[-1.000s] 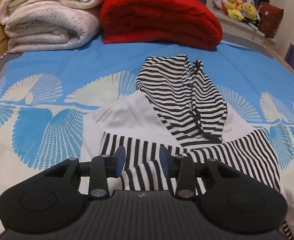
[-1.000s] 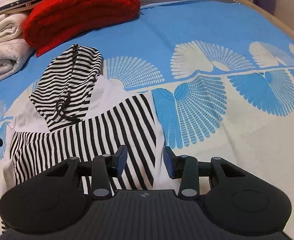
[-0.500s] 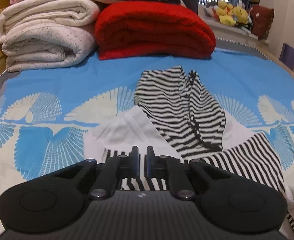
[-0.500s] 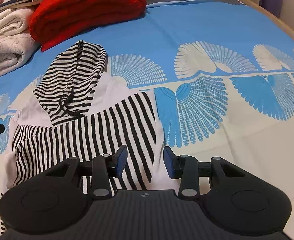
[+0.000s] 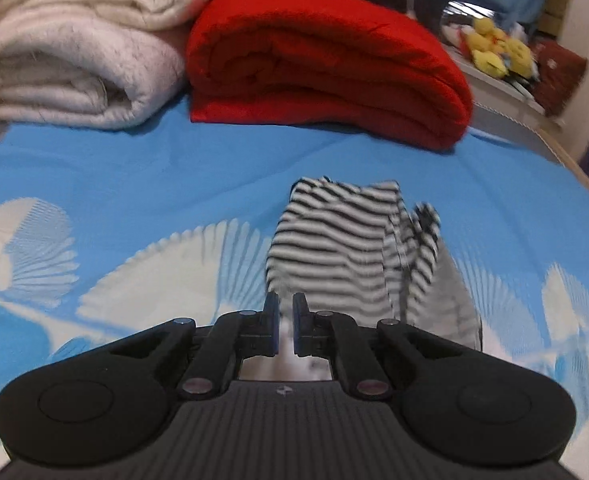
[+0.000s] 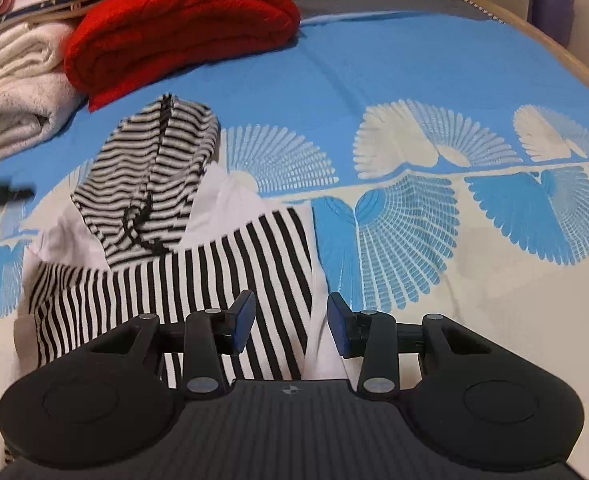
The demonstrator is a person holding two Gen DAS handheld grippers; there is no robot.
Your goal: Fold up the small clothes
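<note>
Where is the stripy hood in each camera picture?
Left wrist: the stripy hood sits in the middle, just above the gripper's fingertips, blurred.
Right wrist: the stripy hood lies left of centre, above the wide-striped part.
Shared landmark: the red blanket, folded on the bed beyond the hood.

hoodie [image 6: 166,240]: on bedspread [image 6: 374,80], at 10 o'clock
folded blankets [image 6: 174,28]: behind hoodie, 11 o'clock
right gripper [image 6: 288,322]: over hoodie's edge
</note>
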